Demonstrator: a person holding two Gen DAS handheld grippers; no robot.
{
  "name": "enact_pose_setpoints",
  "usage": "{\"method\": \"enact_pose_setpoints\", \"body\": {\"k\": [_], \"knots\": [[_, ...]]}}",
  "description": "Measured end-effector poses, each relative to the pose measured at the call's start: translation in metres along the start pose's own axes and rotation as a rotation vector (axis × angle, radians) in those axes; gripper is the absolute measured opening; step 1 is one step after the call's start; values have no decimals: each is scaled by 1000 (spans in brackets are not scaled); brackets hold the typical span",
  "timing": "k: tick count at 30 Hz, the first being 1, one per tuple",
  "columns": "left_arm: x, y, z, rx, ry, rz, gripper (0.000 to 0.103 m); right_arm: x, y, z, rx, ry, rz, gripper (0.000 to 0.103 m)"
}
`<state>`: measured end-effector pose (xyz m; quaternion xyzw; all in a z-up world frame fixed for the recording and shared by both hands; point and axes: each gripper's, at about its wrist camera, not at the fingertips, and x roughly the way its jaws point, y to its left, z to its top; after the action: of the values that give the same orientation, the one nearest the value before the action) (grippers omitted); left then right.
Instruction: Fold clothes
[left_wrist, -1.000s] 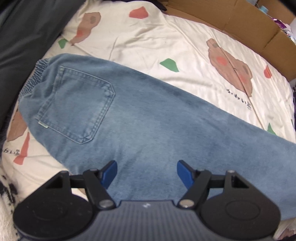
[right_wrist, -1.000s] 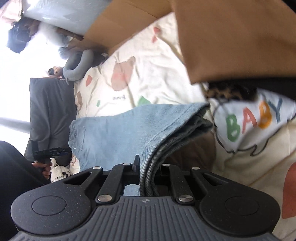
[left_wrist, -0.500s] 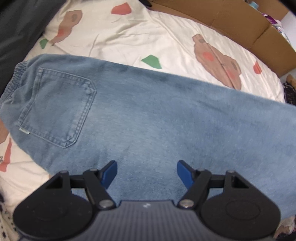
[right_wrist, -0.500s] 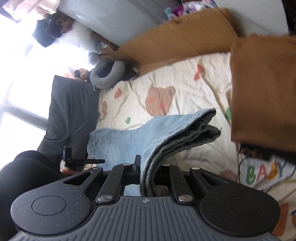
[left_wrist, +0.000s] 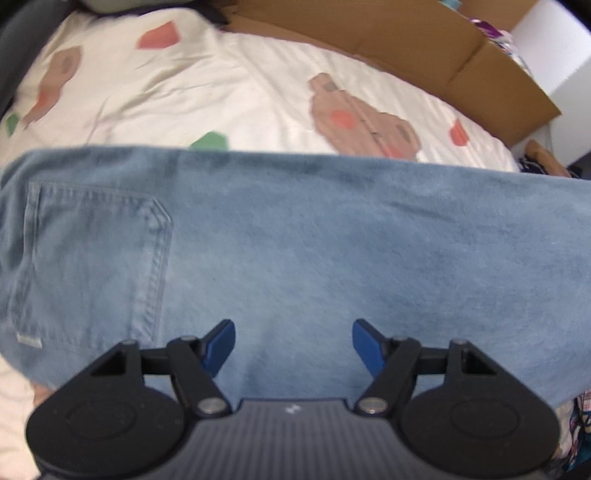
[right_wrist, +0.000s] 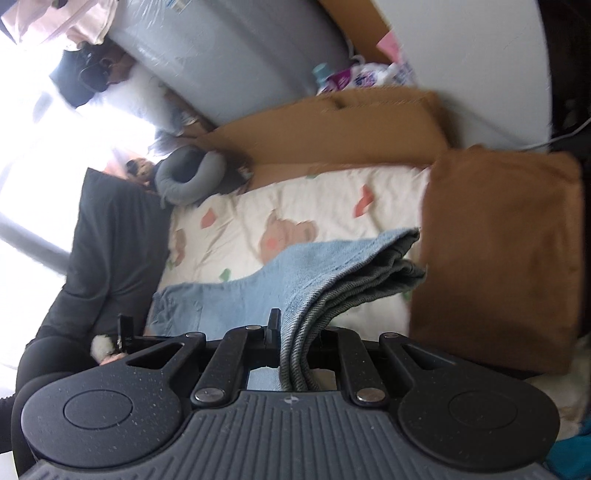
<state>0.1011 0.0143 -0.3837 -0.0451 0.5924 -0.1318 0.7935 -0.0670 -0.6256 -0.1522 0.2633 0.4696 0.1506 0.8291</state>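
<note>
On the bed, over a cream sheet (left_wrist: 258, 99) printed with bears, lie the light blue jeans (left_wrist: 314, 251), back pocket (left_wrist: 92, 258) facing up. Above the denim the left tool (left_wrist: 293, 341) hangs with its blue pads spread wide, and nothing is between them. The right tool (right_wrist: 295, 332) is clamped on the stacked leg hems, which it holds raised off the sheet. A folded brown garment (right_wrist: 498, 258) lies beside the hems.
</note>
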Motion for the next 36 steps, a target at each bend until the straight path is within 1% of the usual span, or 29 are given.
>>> {"method": "enact_pose_setpoints", "body": {"k": [6, 8, 12, 14, 18, 20, 23, 25, 28, 36], "knots": [[11, -18, 1, 46, -5, -96, 66, -27, -5, 29, -18, -19, -103, 8], [19, -23, -1, 58, 9, -139, 61, -28, -4, 35, -27, -6, -125, 8], [34, -52, -3, 104, 47, -225, 52, -17, 0, 37, -33, 37, -162, 8], [44, -63, -4, 128, 70, -269, 46, -12, 1, 37, -28, 49, -178, 8], [61, -78, -12, 166, 119, -354, 36, -5, 2, 40, -8, 65, -211, 8], [70, -85, -17, 171, 138, -380, 22, -2, 5, 41, -2, 68, -225, 8], [81, -95, -25, 172, 152, -414, 12, 2, 10, 42, -1, 75, -244, 9], [87, -102, -29, 173, 171, -449, 9, 4, 15, 43, -2, 79, -256, 9], [94, -113, -38, 193, 210, -482, 7, 6, 20, 43, -8, 83, -270, 9], [102, -124, -60, 181, 280, -515, 5, 9, 25, 38, 1, 100, -293, 9]]}}
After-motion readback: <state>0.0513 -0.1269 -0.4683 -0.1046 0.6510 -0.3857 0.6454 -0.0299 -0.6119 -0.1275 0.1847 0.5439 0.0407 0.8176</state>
